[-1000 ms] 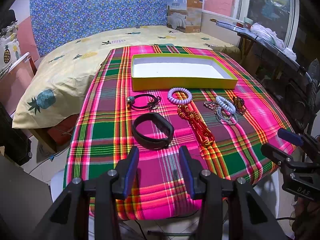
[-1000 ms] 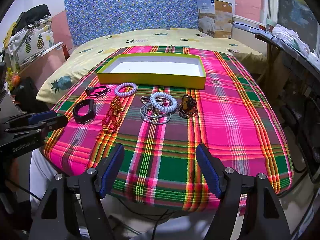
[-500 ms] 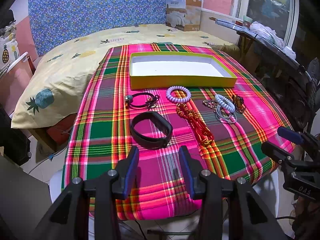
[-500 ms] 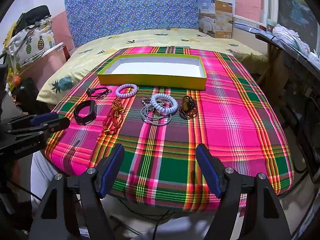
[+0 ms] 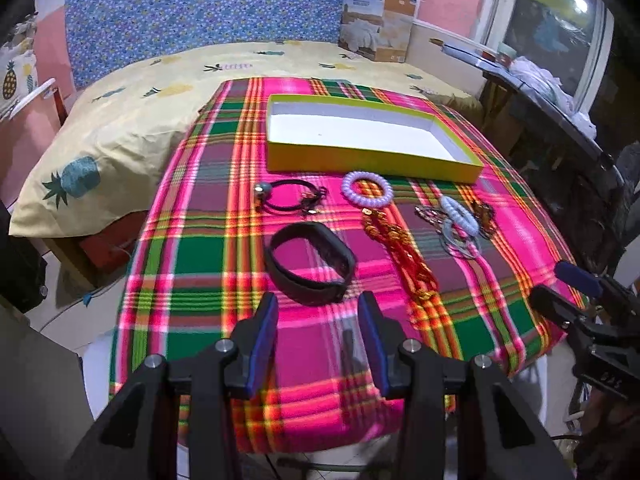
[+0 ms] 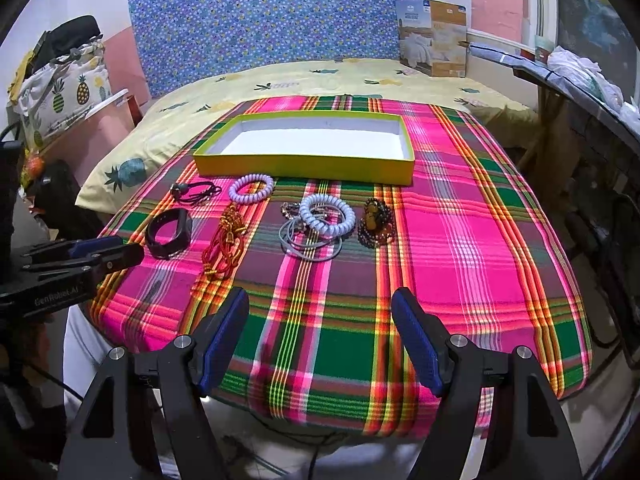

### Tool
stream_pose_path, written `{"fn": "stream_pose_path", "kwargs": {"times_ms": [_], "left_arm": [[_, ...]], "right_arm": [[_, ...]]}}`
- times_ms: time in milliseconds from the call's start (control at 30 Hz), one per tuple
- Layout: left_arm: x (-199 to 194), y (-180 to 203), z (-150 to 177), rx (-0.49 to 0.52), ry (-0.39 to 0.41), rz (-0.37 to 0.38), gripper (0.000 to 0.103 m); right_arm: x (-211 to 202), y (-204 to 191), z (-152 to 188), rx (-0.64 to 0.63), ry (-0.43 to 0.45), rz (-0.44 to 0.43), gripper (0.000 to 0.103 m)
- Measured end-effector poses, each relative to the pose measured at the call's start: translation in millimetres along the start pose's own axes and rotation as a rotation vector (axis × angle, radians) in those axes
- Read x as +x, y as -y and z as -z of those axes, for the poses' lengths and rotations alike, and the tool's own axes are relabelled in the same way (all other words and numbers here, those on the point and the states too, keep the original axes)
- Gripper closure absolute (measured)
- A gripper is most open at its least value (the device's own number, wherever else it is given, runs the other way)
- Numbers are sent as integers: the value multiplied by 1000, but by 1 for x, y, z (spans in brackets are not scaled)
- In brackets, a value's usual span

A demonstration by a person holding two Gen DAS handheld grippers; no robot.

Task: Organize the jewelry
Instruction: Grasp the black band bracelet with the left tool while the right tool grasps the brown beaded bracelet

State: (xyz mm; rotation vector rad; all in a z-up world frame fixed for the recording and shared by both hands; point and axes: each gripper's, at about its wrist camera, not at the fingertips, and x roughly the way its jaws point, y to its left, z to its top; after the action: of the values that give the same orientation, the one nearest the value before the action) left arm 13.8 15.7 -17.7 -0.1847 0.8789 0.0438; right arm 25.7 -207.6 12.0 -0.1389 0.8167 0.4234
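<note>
The left gripper (image 5: 318, 316) is hovering over the near table (image 5: 192, 264) edge with jaws moderately apart, gripping nothing; the right gripper (image 6: 320, 312) is hovering with jaws wide, also gripping nothing. The black wristband (image 5: 310, 263) is lying just beyond the left jaws at frame centre, its long axis running from upper left to lower right. The yellow tray (image 5: 372, 164) is sitting farther up the frame, lying crosswise.

Left wrist view sits low behind the left tool (image 5: 318, 322), at the bench's (image 5: 208, 264) near-left edge, facing the yellow tray (image 5: 360, 162) at 12 o'clock. Right wrist view sits behind the right tool (image 6: 320, 322), farther right. Both share tray (image 6: 304, 168), bench (image 6: 480, 240) and bed (image 6: 320, 76).
</note>
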Motion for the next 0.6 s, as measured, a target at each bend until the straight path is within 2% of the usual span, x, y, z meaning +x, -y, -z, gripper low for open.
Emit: {"fn": "stream_pose_path", "kwargs": {"times_ms": [133, 367, 500, 600], "left_arm": [[7, -7, -5, -26, -5, 13, 60], [24, -17, -16, -63, -15, -18, 60], [36, -18, -20, -64, -27, -25, 63], [42, -18, -21, -57, -37, -27, 70]], "right_arm": [[6, 3, -5, -4, 5, -6, 29], [23, 17, -18, 20, 10, -4, 30], [39, 30, -27, 44, 0, 7, 44], [53, 42, -33, 69, -17, 7, 47]]}}
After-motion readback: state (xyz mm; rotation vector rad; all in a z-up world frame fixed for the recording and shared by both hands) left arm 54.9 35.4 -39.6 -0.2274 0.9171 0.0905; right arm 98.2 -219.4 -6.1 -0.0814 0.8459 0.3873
